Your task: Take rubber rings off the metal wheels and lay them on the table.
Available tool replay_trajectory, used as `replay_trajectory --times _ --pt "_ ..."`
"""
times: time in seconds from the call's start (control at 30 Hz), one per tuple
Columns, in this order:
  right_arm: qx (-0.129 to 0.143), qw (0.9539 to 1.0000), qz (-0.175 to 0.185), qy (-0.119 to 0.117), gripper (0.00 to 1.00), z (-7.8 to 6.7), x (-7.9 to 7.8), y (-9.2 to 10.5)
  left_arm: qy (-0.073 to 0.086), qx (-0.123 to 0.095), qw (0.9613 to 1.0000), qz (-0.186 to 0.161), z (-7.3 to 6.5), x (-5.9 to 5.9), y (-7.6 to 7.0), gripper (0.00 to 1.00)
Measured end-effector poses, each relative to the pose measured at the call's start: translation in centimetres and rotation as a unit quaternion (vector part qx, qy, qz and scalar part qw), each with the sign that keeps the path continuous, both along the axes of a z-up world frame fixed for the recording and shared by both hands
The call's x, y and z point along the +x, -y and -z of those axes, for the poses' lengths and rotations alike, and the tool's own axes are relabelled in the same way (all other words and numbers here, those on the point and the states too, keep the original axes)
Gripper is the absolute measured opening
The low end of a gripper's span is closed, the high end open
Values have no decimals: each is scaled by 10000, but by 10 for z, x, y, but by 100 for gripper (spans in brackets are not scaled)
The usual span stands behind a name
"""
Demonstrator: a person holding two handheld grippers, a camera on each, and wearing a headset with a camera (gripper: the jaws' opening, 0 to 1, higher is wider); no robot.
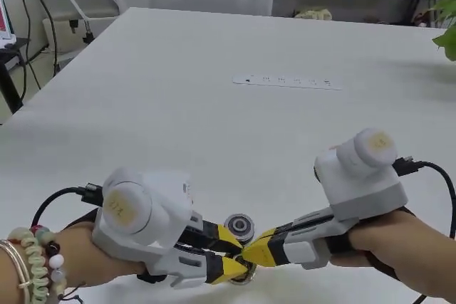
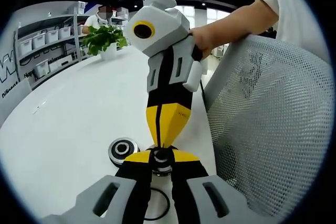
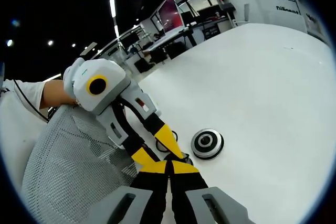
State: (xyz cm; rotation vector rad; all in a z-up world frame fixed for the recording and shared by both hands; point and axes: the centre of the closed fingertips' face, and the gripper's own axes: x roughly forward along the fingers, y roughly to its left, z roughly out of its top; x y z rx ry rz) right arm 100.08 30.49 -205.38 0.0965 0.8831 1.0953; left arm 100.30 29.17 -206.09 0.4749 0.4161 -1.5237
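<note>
left tongs (image 2: pixel 163 156): clenched on metal wheel (image 2: pixel 163 164) at near tabletop (image 1: pixel 214 126) edge | right tongs (image 3: pixel 168 165): pinched shut, meeting that wheel's rim head-on, equally near | spare wheel (image 1: pixel 239 226): just beside, free

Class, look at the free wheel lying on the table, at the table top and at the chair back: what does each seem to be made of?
The free wheel: shiny silvery hub, likely metal, inside a matte black band, probably rubber. The table top: white, smooth, softly sheened, perhaps laminate. The chair back: grey open mesh, woven fabric or plastic.
</note>
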Motion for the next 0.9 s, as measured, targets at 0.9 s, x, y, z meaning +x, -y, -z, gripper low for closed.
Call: replay_trajectory --times 0.9 --pt "-101 9995 303 -82 0 2 7 12 -217 -242 9994 108 -31 -7 -2 38"
